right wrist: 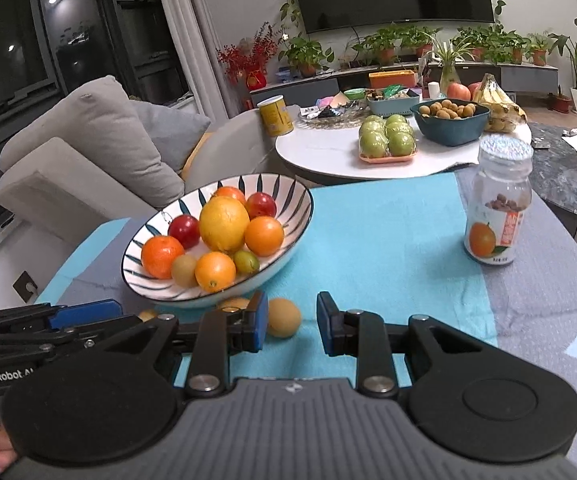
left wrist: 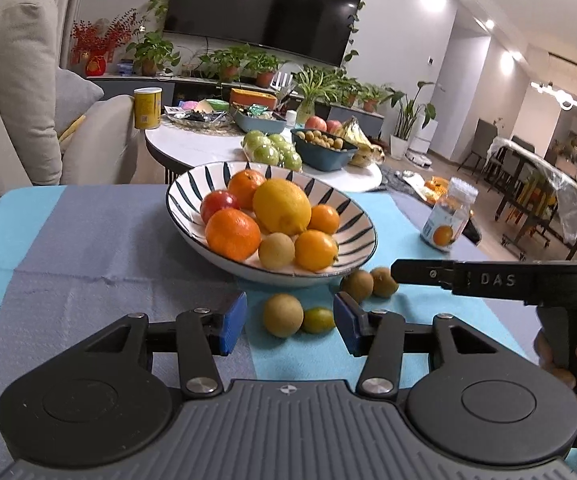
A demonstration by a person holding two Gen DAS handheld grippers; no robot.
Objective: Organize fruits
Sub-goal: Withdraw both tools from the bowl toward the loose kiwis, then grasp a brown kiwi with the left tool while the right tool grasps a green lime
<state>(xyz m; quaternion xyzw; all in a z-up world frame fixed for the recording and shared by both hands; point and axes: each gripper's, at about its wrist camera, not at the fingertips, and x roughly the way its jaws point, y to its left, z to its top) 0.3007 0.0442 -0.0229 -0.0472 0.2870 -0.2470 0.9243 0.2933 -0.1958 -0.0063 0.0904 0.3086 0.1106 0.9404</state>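
left gripper [left wrist: 290, 322] gaping, bracketing tan fruit [left wrist: 282, 315] on cloth | right gripper [right wrist: 292, 326] gaping, empty | striped bowl [left wrist: 184, 196] sitting mid-cloth, holding lemon [left wrist: 281, 206] and oranges | loose fruits lying by bowl's near rim

right claw [left wrist: 398, 272] tip hiding brown fruit [left wrist: 384, 282], bottle [left wrist: 448, 216] blurred

The bowl [left wrist: 352, 216] is showing dark blue stripes on white. A yellow lemon [left wrist: 282, 205] is sitting among oranges [left wrist: 232, 234] and red fruits [left wrist: 218, 204]. The cloth [left wrist: 88, 248] is showing turquoise and grey-blue bands. Blue pads [left wrist: 232, 322] are tipping black fingers.
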